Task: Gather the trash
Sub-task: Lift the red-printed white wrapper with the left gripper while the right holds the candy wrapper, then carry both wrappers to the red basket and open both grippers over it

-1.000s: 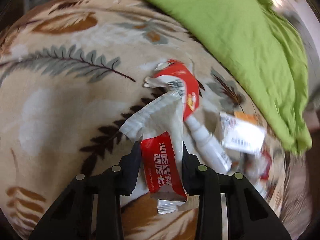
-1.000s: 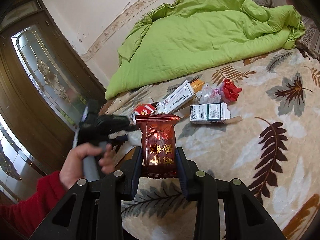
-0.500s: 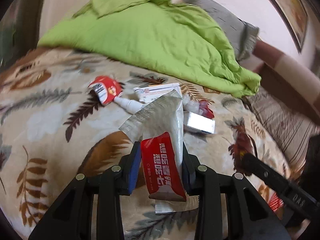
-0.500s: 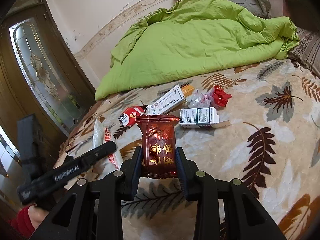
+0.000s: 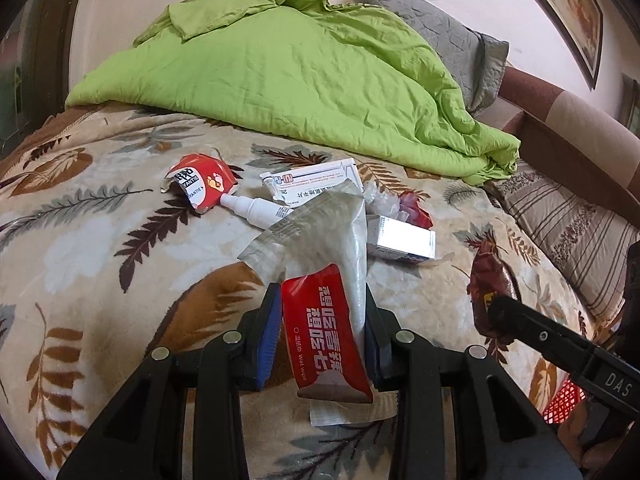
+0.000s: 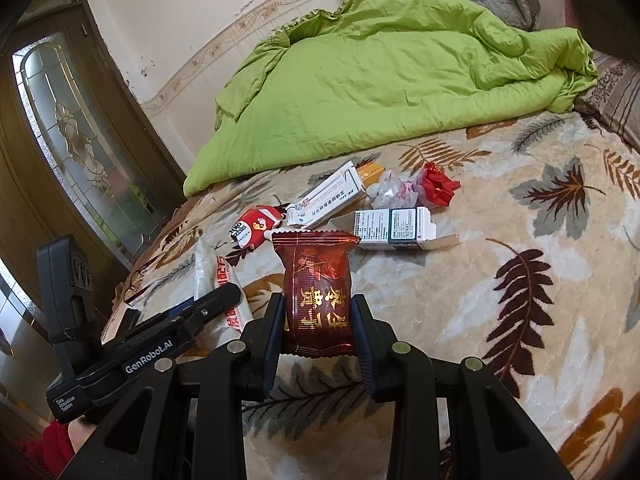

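Observation:
My left gripper (image 5: 320, 312) is shut on a red and silver wet wipe packet (image 5: 328, 304), held above the leaf-patterned blanket (image 5: 100, 248). My right gripper (image 6: 318, 320) is shut on a dark red snack wrapper (image 6: 318, 280). More trash lies on the bed beyond: a torn red and white box (image 5: 202, 186), a white spray bottle (image 5: 258, 210), a long white medicine box (image 6: 326, 200), a white and green carton (image 6: 394, 228), a crumpled clear bag (image 6: 390, 192) and a red crumpled wrapper (image 6: 438, 186). The left gripper (image 6: 216, 300) also shows in the right wrist view.
A bunched green duvet (image 5: 288, 80) covers the far side of the bed, with a grey pillow (image 5: 452, 40) behind it. A striped cushion (image 5: 568, 228) lies at the right. A red basket (image 5: 566, 398) peeks in low right. A glass-panelled door (image 6: 80, 152) stands left.
The left gripper has swung up and away from the trash pile, carrying the wet wipe packet toward the right gripper. The right gripper holds steady with its wrapper.

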### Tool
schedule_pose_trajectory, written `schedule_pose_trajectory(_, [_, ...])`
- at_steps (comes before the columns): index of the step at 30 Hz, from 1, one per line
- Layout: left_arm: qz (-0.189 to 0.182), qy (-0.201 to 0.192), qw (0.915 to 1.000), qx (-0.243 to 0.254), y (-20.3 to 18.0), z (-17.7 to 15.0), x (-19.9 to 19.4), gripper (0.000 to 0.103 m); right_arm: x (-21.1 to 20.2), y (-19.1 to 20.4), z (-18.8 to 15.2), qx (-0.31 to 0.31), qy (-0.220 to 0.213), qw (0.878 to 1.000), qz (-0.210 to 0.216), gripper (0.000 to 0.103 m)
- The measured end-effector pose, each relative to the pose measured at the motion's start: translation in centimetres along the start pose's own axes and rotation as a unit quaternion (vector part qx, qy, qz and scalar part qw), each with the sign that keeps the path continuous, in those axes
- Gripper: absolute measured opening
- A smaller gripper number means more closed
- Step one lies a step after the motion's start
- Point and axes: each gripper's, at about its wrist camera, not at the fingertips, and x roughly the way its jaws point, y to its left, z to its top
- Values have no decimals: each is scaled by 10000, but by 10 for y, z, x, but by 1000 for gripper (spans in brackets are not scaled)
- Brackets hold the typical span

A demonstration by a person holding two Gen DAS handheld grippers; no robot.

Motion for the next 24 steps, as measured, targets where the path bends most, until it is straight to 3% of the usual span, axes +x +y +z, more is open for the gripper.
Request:
schedule_pose_trajectory(9, [-87, 18, 9999, -86, 4, 2, 1, 35, -3, 3, -2, -40, -30, 10000, -25, 36])
schedule_pose_trajectory(14, [-188, -88, 9993, 313, -17, -1, -8, 35, -22, -6, -4, 313, -187, 9993, 15, 36])
schedule_pose_trajectory(17, [-370, -123, 9979, 525, -32, -1, -18, 35, -41, -15, -8, 634, -307, 9974, 130, 36])
schedule_pose_trajectory(24, [-1330, 114, 9864, 959, -93, 3, -36, 35, -135, -44, -22, 903, -894, 9918, -153, 36])
